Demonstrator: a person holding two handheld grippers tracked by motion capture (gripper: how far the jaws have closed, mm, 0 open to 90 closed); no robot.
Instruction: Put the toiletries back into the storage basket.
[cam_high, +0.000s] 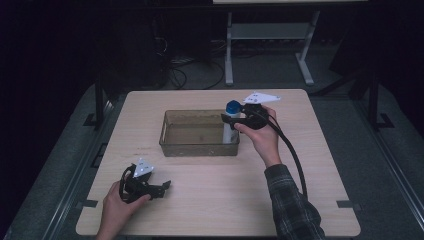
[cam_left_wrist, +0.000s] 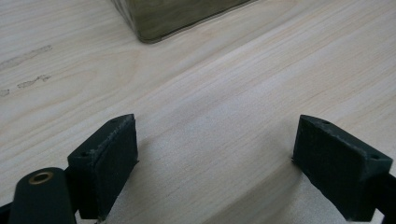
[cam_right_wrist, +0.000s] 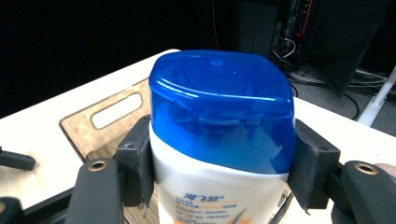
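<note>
Two risks: your right tool (cam_high: 231, 118) clamps the white plastic bottle with blue cap (cam_right_wrist: 219, 140) high, upright in the clear bin's (cam_high: 172, 142) corner; it could tip; left tool (cam_left_wrist: 215, 172) wide, empty.

The worktop (cam_high: 210, 200) is showing pale, matt wood grain. The bottle (cam_right_wrist: 219, 186) is looking like smooth white plastic, its blue cap (cam_right_wrist: 222, 107) gleaming glossy and translucent. The bin (cam_high: 199, 147) is appearing clear, tinted plastic.
</note>
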